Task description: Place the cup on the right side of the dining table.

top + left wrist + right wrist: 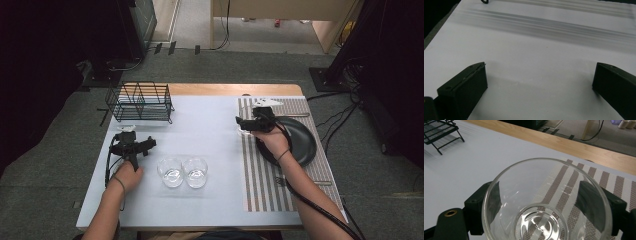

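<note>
Glass is the material in hand, so I rate every piece rigid, smooth, slippery and breakable. Far left stands a black wire rack (140,102). Near left, the left gripper (131,136) hovers over bare table (210,125) with its jaws spread wide and nothing between them. Two clear bowls (183,172) sit side by side, near centre. At the left edge of the striped mat (270,185), the right gripper (241,123) grasps a third glass bowl (544,202) — one jaw on each side of its outer wall, below the rim. I judge it light; squeeze gently across the wall, since a hard pinch risks chipping — or a slip. A dark plate (300,142) lies right.
</note>
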